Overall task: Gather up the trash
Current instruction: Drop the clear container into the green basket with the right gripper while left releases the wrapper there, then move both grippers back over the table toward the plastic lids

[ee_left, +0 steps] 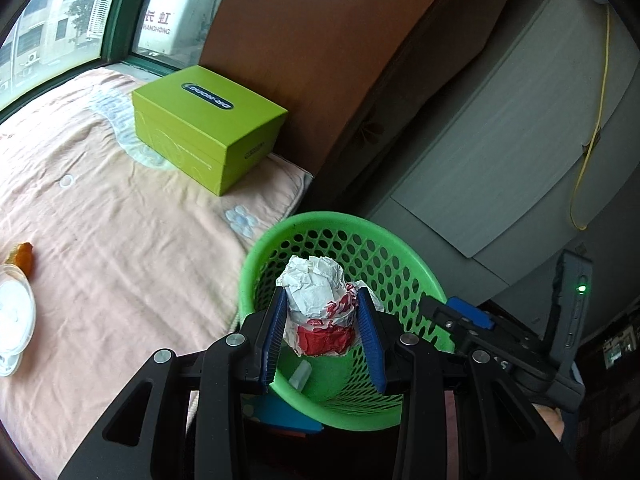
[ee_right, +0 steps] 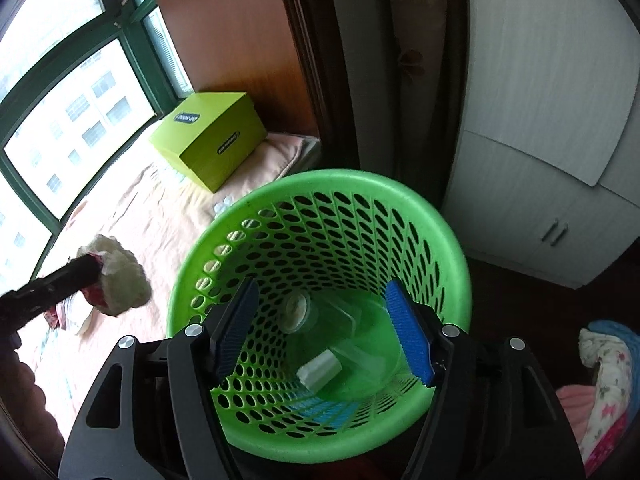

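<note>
My left gripper (ee_left: pixel 322 300) is shut on a crumpled white and red paper wrapper (ee_left: pixel 316 300) and holds it over the near rim of the green perforated waste basket (ee_left: pixel 384 252). In the right wrist view the same wrapper (ee_right: pixel 120 280) hangs left of the basket (ee_right: pixel 436 220). My right gripper (ee_right: pixel 324 328) reaches into the basket with its jaws wide apart around the basket's near wall; whether the wall is gripped I cannot tell. A white block (ee_right: pixel 320 368) and a clear lidded cup (ee_right: pixel 298 308) lie at the basket's bottom.
A lime green box (ee_left: pixel 208 128) stands on the peach bedsheet (ee_left: pixel 120 240) near the window. An orange peel (ee_left: pixel 22 256) and a clear plastic lid (ee_left: pixel 12 316) lie at the bed's left edge. A grey wardrobe (ee_right: pixel 540 140) stands on the right.
</note>
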`<state>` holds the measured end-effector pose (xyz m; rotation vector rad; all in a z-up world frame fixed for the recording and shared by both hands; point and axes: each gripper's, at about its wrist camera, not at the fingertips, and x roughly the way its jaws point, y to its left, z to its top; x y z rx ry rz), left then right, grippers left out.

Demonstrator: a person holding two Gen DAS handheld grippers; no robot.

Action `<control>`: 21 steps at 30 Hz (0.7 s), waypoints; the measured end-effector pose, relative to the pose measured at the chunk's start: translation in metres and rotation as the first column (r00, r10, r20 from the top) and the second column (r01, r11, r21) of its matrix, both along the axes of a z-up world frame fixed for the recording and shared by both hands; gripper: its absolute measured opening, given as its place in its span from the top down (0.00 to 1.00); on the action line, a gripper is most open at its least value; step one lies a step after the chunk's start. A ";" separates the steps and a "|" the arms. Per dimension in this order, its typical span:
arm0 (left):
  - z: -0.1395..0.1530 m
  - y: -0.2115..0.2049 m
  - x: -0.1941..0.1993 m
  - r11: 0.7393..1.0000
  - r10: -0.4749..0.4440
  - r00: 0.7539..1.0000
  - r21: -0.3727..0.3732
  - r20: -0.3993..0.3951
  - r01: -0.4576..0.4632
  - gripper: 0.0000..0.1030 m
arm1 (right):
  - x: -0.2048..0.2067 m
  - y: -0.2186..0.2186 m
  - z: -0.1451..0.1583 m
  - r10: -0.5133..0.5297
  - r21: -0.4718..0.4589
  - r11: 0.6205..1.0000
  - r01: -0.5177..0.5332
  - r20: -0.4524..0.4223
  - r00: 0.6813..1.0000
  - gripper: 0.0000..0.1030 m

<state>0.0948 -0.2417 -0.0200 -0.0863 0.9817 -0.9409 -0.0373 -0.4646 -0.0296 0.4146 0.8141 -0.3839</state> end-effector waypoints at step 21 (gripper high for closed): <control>-0.014 -0.032 -0.007 0.998 -0.035 0.999 0.045 -0.015 0.036 0.43 | -0.012 -0.005 0.011 -0.010 -0.002 1.000 0.010 0.040 0.999 0.30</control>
